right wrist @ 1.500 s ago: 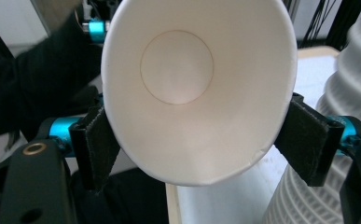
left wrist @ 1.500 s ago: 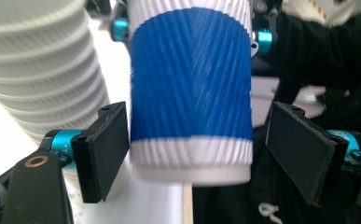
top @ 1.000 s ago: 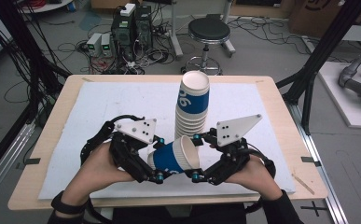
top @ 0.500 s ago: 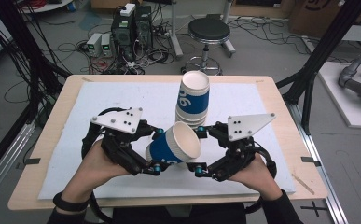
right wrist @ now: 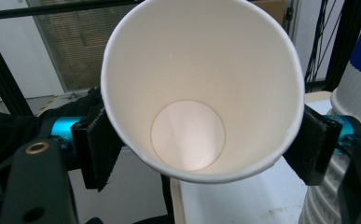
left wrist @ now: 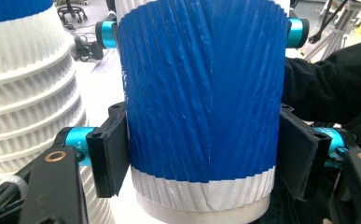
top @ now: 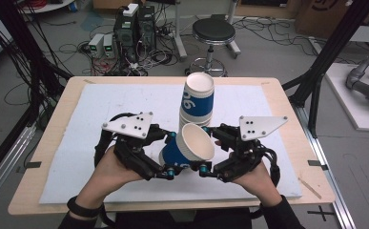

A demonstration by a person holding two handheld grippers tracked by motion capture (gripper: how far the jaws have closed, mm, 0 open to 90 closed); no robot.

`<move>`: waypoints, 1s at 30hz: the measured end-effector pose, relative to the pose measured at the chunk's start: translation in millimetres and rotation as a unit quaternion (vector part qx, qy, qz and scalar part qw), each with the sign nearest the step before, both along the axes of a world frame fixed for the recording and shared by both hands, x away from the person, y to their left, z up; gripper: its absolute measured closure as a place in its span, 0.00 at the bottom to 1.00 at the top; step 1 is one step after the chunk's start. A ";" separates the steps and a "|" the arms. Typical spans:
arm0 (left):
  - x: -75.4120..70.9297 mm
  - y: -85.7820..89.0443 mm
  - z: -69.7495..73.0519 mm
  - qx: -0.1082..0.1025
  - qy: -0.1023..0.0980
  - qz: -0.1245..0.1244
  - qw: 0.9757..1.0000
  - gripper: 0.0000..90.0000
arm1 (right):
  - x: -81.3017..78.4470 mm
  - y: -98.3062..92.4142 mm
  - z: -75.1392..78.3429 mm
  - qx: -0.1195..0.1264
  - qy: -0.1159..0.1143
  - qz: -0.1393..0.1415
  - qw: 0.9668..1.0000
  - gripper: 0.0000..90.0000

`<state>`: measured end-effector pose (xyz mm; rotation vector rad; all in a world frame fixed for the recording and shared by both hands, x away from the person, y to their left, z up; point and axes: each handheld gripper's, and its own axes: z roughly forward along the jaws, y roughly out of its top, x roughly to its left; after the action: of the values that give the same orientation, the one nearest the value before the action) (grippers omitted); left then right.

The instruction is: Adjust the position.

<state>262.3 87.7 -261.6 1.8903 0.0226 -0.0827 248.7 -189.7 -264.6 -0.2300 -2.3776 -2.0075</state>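
A blue and white ribbed paper cup (top: 191, 148) hangs tilted above the table's front half, its white mouth facing up and right. My left gripper (top: 171, 153) is shut on the cup's lower blue wall (left wrist: 201, 93), pads pressed on both sides. My right gripper (top: 210, 150) is shut on the same cup near its rim; in the right gripper view I look straight into the empty cup (right wrist: 192, 93). Just behind it a tall stack of matching cups (top: 197, 100) stands on the white board, leaning slightly. The stack (left wrist: 24, 93) is close beside the held cup.
A white board (top: 101, 109) covers most of the wooden table (top: 53, 143). Beyond the far edge are a black stool (top: 214, 33), electronics boxes (top: 129, 24) and cables on the floor. Black frame posts (top: 325, 62) rise at both sides.
The single cup has risen from low beside the stack's base and its mouth has turned upward and to the right. Both grippers moved with it, still closed on it.
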 end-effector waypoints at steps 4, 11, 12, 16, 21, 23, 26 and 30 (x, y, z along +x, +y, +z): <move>-0.3 -0.8 -0.6 0.012 -0.005 0.000 1.000 0.32 | -0.3 -0.1 0.0 -0.009 -0.004 0.002 1.000 0.27; 0.4 -1.3 -0.9 0.052 0.001 0.002 0.999 0.27 | -0.8 1.3 0.4 -0.031 -0.014 0.003 0.999 0.27; 0.0 -0.7 -0.4 0.059 0.003 0.008 0.998 0.26 | -0.4 1.5 0.8 -0.037 -0.018 0.002 0.999 0.28; -0.5 1.8 2.4 0.069 0.003 0.016 0.997 0.25 | -0.3 2.1 2.7 -0.064 -0.021 -0.002 0.998 0.28; -2.1 -3.0 1.5 0.089 0.003 0.016 0.996 0.25 | -2.0 6.6 3.1 -0.095 -0.025 -0.001 0.995 0.28; -2.8 -6.4 -0.2 0.096 0.005 0.015 0.995 0.25 | -2.9 8.1 3.0 -0.104 -0.026 -0.001 0.994 0.28; -3.2 -10.4 -2.4 0.102 0.007 0.009 0.995 0.25 | -3.9 9.8 2.8 -0.110 -0.023 0.001 0.994 0.28; -2.7 -12.2 -5.0 0.106 0.009 0.003 0.994 0.30 | -3.3 10.9 2.2 -0.116 -0.026 0.005 0.993 0.28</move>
<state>259.5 75.5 -266.6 2.1010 0.0512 -0.0961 245.3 -178.8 -262.4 -0.1708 -2.6378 -1.7516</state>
